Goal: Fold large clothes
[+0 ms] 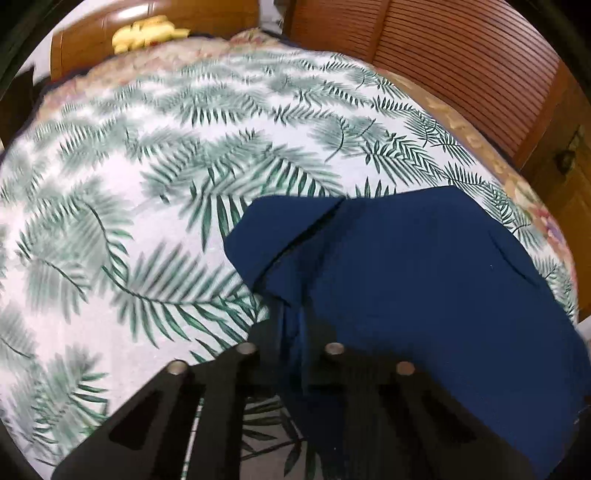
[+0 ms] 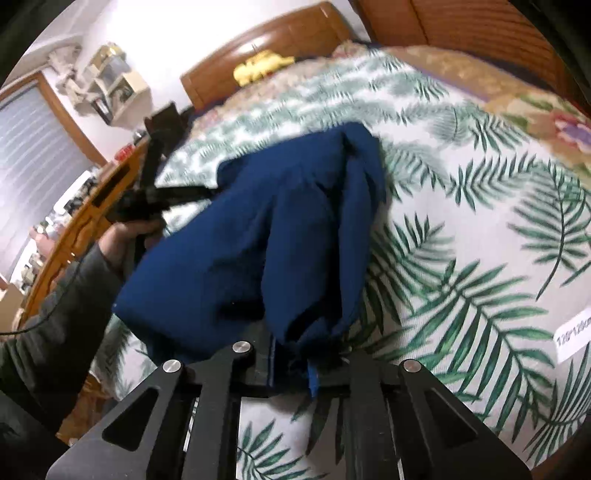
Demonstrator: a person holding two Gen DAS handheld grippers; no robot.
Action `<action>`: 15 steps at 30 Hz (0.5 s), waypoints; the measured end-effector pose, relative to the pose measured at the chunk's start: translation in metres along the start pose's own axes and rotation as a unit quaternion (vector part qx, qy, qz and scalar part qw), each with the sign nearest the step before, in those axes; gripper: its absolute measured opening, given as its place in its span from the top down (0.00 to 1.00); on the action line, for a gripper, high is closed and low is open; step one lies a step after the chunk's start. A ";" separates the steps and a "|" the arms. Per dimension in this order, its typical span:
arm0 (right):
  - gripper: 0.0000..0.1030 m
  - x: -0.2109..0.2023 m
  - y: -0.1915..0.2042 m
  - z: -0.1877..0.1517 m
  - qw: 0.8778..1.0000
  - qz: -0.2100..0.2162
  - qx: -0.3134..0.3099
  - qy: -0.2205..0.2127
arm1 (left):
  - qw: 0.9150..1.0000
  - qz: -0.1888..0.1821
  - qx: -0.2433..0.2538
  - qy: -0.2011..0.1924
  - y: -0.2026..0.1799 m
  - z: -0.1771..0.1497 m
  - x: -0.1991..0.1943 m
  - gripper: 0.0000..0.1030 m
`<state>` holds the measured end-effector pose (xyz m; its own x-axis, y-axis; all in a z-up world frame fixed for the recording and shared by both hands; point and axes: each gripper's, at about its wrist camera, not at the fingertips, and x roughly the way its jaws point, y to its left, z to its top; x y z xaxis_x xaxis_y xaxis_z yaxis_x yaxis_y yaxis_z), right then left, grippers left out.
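- Bed sheet with green fern print covers the bed and serves as the folding surface; wooden headboard stands at the far end.
- Navy garment lies bunched on the sheet (partly folded, by my judgement), near edge lifted.
- Left gripper is pressed together on a fabric fold, apparently to carry it over.
- Right gripper pinches the bunched near edge, probably to anchor it.
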<state>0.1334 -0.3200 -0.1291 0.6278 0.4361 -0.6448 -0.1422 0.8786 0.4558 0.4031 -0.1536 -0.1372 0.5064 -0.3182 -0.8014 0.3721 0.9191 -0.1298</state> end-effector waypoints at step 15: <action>0.84 -0.019 -0.018 0.003 1.000 0.005 0.005 -0.014 | 0.994 0.058 0.067 -0.069 -0.057 0.026 -0.063 0.99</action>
<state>0.1264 -0.3452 -0.1228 0.6477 0.4391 -0.6226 -0.1417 0.8724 0.4678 0.3708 -0.1919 -0.0642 0.6503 -0.2485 -0.7179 0.4001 0.9153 0.0456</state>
